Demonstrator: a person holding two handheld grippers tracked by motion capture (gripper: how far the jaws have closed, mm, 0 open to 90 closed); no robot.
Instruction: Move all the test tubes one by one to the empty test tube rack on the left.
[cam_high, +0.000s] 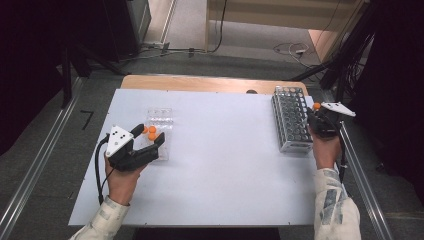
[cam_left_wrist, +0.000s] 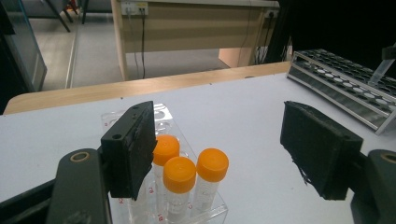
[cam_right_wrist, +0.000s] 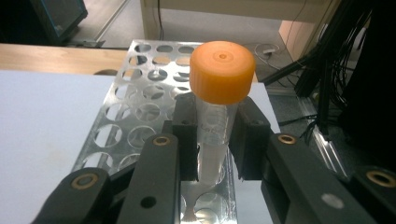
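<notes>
The left tool (cam_high: 149, 139) was held low at the left of the high view, gripped from below by a hand (cam_high: 121, 177) whose sleeved forearm entered from the bottom edge. Its jaws were spread wide and pointed toward the upper right, with nothing pinched between them. In the left gripper view, three orange-capped tubes (cam_left_wrist: 180, 186) were seen standing upright in a clear plastic rack (cam_left_wrist: 205, 215), close beside the inner face of the left jaw; whether that jaw touched them could not be told. The far holes of this rack were seen unfilled.

The right tool (cam_high: 317, 114) was held at the right edge of the high view, beside the metal tube rack (cam_high: 292, 120), by the other hand (cam_high: 326, 147), whose forearm rose from the lower right corner. Its jaws were pressed together on one orange-capped tube (cam_right_wrist: 215, 112), pinched by its clear body just under the cap and held upright over the near end of the metal rack, in the centre of the right gripper view. The holes of that rack seen there held no tubes.

Four tubes were counted in all, and two racks, both resting on the white tabletop (cam_high: 225, 160).
</notes>
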